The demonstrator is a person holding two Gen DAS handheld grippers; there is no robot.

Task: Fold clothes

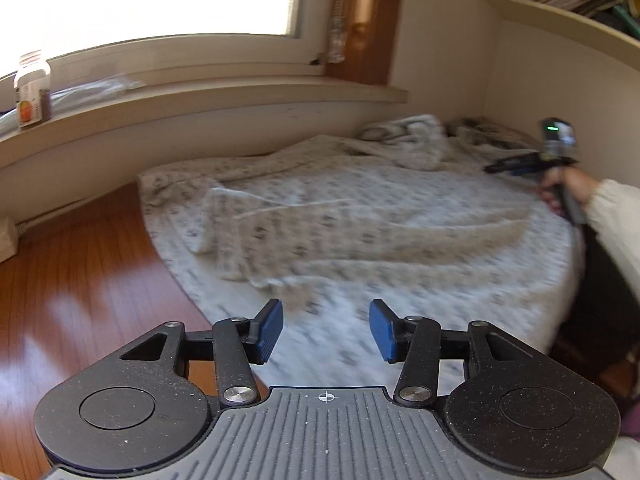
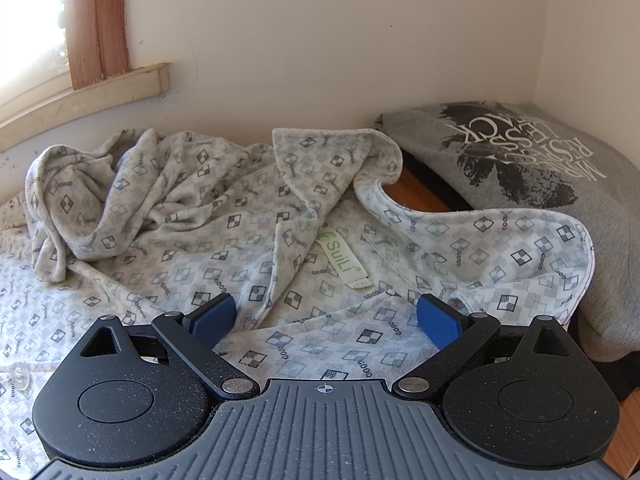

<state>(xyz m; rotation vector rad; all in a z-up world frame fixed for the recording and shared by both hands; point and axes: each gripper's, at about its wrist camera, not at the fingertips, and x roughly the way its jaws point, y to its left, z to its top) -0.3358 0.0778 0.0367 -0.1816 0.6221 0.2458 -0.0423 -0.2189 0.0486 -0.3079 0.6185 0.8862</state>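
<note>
Patterned pyjama top spread on the floor under the window, both grippers empty.
Grey shirt lies beside its collar; sill jar holds something brown; left gripper and right gripper both stand apart above the cloth.

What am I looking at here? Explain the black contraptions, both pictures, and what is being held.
A person holds a hand-held gripper in each hand; a camera on each looks out along its two blue-padded fingers. One picture is from the left gripper, which is open and empty above the patterned shirt lying flat on the floor. At the right edge you see the person's other hand with its tool. The other picture is from the right gripper, open over the shirt's collar, holding nothing. A grey sweatshirt lies beyond.
</note>
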